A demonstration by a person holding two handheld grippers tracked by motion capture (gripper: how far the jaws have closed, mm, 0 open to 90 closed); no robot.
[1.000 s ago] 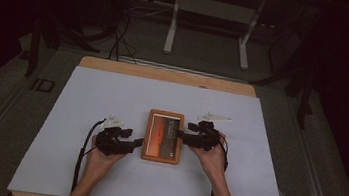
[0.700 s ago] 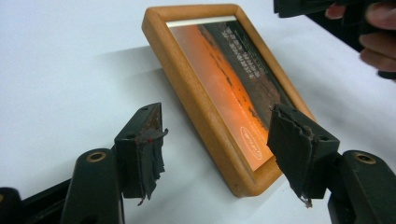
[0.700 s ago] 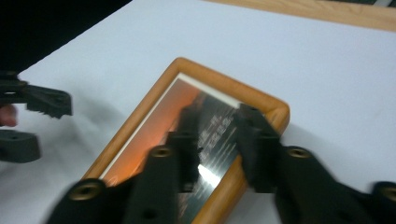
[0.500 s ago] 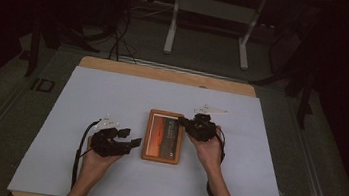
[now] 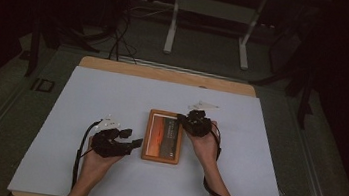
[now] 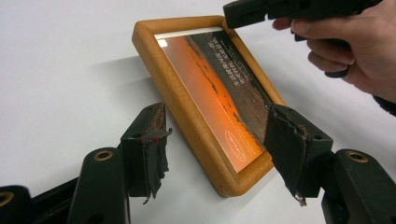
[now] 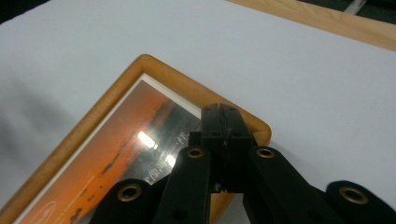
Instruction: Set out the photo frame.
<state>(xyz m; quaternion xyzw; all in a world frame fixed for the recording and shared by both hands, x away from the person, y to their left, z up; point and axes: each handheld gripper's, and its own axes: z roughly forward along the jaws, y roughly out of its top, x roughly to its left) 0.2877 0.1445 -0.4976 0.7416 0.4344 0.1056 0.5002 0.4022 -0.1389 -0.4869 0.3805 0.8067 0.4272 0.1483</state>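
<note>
Flat on the white surface (image 5: 112, 95) lies the wooden-framed orange picture (image 5: 163, 136). Above its far right corner, the right hand-held gripper (image 5: 190, 121) has its jaws pressed together on nothing. Left hand-held gripper (image 5: 132, 144), jaws parted and just closing, straddles the frame's near corner without touching.

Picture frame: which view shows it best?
Left gripper view: the picture frame shows most of its wooden border and orange print, seen between the open left tool. High view shows it whole but small. Right gripper view shows one end.
</note>
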